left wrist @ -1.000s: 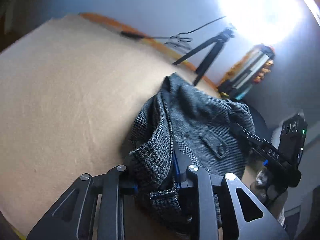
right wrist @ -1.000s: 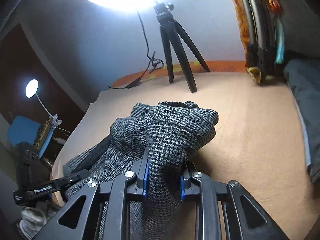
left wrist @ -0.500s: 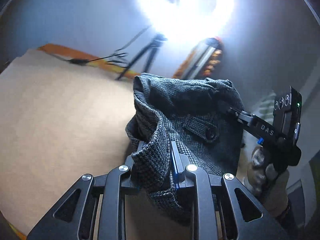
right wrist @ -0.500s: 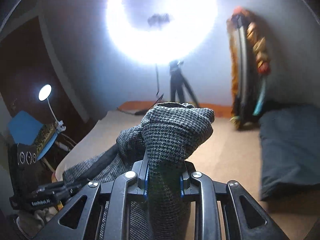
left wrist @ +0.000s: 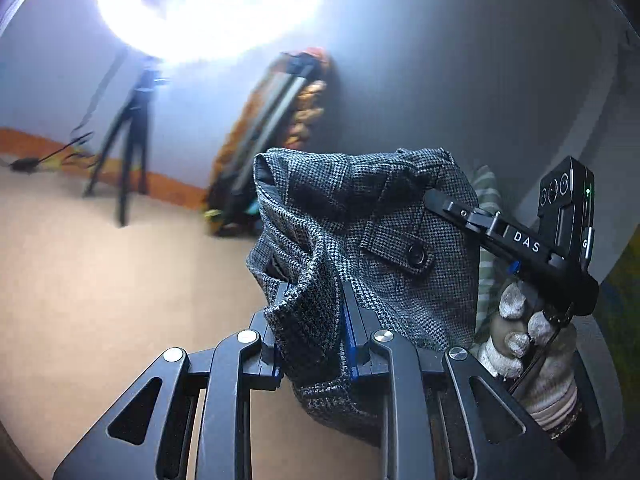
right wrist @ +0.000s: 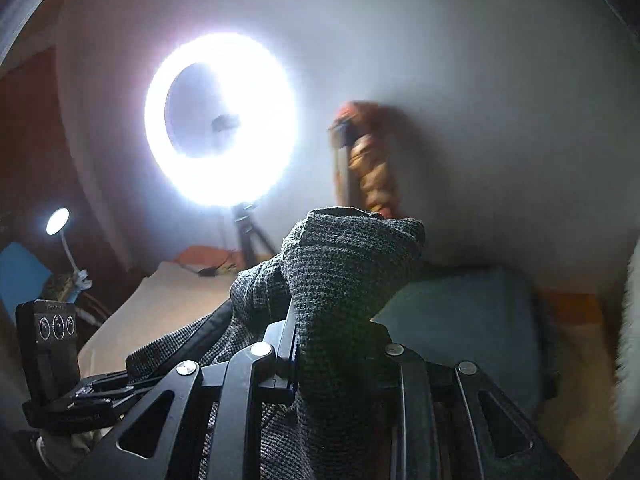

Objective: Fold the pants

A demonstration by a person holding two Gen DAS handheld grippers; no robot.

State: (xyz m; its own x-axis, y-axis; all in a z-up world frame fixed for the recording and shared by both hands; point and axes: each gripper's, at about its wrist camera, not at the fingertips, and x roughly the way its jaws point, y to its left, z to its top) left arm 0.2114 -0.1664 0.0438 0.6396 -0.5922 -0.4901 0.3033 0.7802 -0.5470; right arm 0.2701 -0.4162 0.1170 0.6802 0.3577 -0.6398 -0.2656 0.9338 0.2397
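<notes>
Pants point(left wrist: 400, 248) of grey houndstooth cloth hang bunched in the air at the centre of both views, clear of the tan surface point(left wrist: 100, 280) below them, and we hold them at two places. In the left wrist view our left tool point(left wrist: 312, 320) sits at bottom centre, its blue-lined jaws pinched narrow on a thick fold of the cloth, which spills down past the fingers toward the lower edge. A buttoned tab point(left wrist: 400, 250) on the pants shows just right of centre. At the right of that frame our right tool point(left wrist: 436, 200) reaches in with its tip against the upper right edge of the cloth, and our gloved right hand point(left wrist: 532, 344) grips its handle at lower right. In the right wrist view that right tool point(right wrist: 340, 340) is clamped narrow on another wad of the pants point(right wrist: 348, 272), which rises above the jaws at centre. The body of our left tool point(right wrist: 56, 360) appears at lower left there. Beyond the cloth, a ring light point(right wrist: 220, 120) glares at upper left on a tripod point(left wrist: 128, 152). A small lamp point(right wrist: 58, 221) glows at far left, a dark cushion point(right wrist: 472, 320) lies at right, and a blurred orange and grey object point(left wrist: 280, 120) leans on the wall.
</notes>
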